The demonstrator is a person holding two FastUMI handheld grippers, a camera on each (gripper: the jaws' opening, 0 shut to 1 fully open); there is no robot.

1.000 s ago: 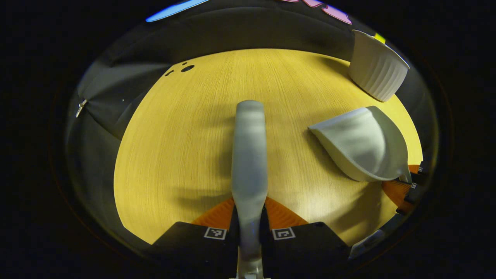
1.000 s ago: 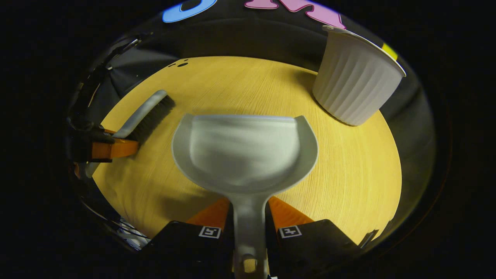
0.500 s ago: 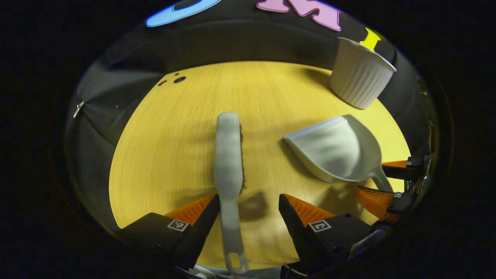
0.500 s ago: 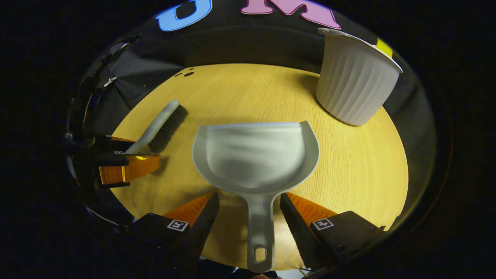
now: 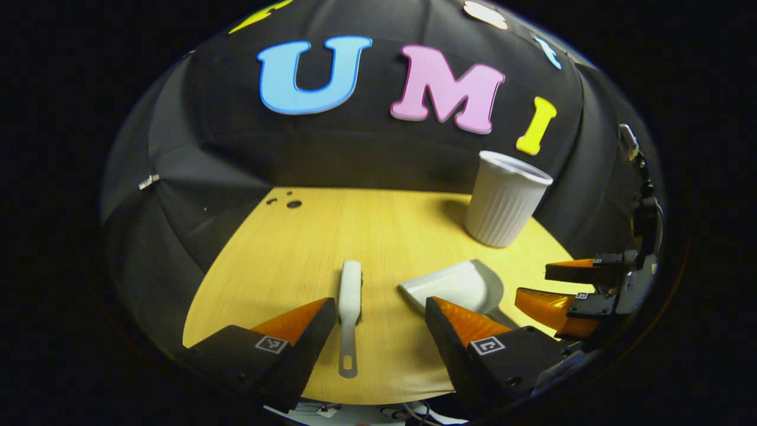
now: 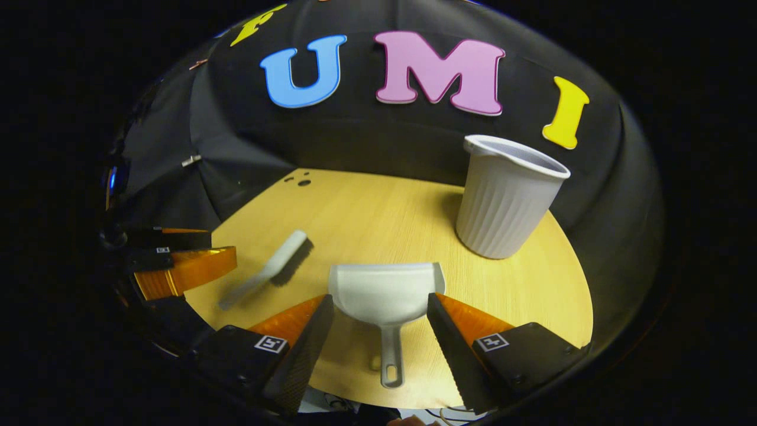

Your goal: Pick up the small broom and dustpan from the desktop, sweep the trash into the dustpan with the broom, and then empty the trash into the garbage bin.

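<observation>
A small white broom (image 5: pixel 349 302) lies flat on the yellow wooden desktop (image 5: pixel 378 231), handle toward me. My left gripper (image 5: pixel 378 307) hovers open above and behind it, touching nothing. In the right gripper view the same broom (image 6: pixel 269 269) lies at the left, dark bristles to one side. The white dustpan (image 6: pixel 387 293) rests on the desktop (image 6: pixel 378 213) with its handle toward me, and my right gripper (image 6: pixel 381 305) stands open over it, holding nothing. The dustpan (image 5: pixel 458 284) and the right gripper (image 5: pixel 550 284) sit to the right in the left gripper view. The left gripper (image 6: pixel 177 254) shows at the left edge.
A white ribbed garbage bin (image 6: pixel 505 198) stands upright at the back right of the desktop, also seen as the bin (image 5: pixel 502 198) in the left gripper view. A few small dark holes (image 5: pixel 287 203) mark the back left corner. Black cloth walls surround the table.
Both grippers have opened, let go of the broom and the dustpan, and pulled back and up. The broom and dustpan now lie on the desktop.
</observation>
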